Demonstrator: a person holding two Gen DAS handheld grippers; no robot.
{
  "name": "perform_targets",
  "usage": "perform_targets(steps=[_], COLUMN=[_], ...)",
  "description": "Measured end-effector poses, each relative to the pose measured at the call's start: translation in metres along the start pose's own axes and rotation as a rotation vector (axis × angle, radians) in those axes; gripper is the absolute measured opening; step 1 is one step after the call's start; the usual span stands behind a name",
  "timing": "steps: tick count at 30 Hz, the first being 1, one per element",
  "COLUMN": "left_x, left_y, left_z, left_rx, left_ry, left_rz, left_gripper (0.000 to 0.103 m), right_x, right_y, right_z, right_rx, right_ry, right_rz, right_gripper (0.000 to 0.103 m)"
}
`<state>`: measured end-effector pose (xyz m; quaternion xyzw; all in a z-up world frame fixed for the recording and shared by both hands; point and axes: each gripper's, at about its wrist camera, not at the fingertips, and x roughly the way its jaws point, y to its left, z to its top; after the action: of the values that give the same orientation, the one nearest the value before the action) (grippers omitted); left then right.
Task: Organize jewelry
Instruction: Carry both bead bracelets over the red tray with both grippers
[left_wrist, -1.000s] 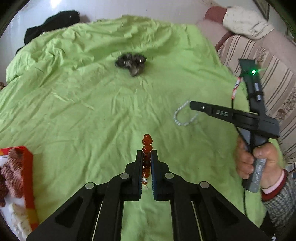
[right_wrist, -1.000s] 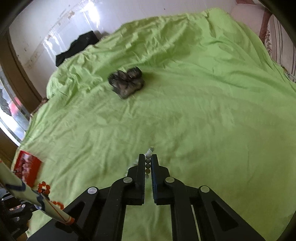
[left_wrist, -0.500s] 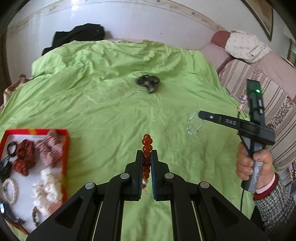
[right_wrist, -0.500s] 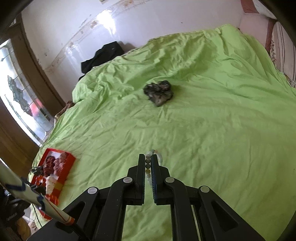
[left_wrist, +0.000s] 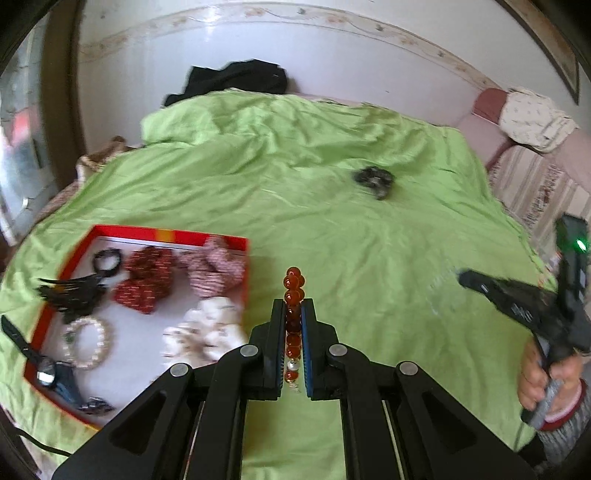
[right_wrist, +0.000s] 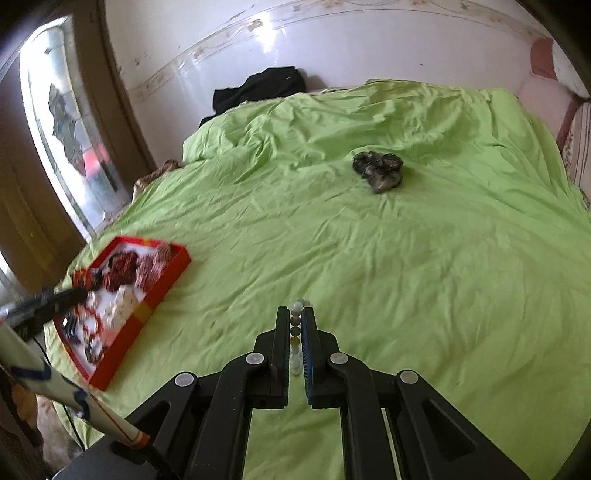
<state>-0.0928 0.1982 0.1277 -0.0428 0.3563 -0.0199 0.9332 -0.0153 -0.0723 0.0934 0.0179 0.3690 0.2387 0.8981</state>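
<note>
- We see a wrinkled green bedsheet (right_wrist: 406, 258) running to the white wall (right_wrist: 369, 44); the red tray (left_wrist: 55, 306) sits near its edge
- Our left tongs (left_wrist: 293, 314) pinch amber beads (left_wrist: 293, 284); our right tongs (right_wrist: 295, 325) pinch pale beads (right_wrist: 296, 308)

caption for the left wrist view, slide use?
Left claw shut on amber bead bracelet beside red tray of jewelry.

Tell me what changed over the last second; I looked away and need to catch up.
Both views have swung left, bringing the red tray of jewelry much further into sight, so both hands are carrying their loads toward it. Nothing was picked up or released: the left gripper stays shut on the amber bead bracelet, the right gripper on the pale bead bracelet. The dark scrunchie still lies on the green sheet.
</note>
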Motion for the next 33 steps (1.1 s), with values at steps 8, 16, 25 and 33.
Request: perform_targets(steps=[8, 16, 25, 33], left_x=[0.000, 0.000, -0.004, -0.012], left_y=[0.038, 0.066, 0.094, 0.115], left_z=[0.000, -0.007, -0.011, -0.015], left_rx=[-0.036, -0.094, -0.168, -0.239], left_ry=[-0.025, -0.019, -0.027, -0.037], left_rz=[0.088, 0.092, 0.078, 0.070], left_gripper=[0.007, 0.007, 0.007, 0.007], right_x=[0.003, 0.008, 0.011, 0.017], right_y=[0.024, 0.055, 0.099, 0.134], right_z=[-0.017, -0.012, 0.001, 0.006], right_rx=[-0.007, -0.056, -0.136, -0.203], right_ry=[0.045, 0.072, 0.081, 0.088], right_rz=[-0.010, -0.024, -0.022, -0.012], right_gripper=[0.007, 0.007, 0.007, 0.007])
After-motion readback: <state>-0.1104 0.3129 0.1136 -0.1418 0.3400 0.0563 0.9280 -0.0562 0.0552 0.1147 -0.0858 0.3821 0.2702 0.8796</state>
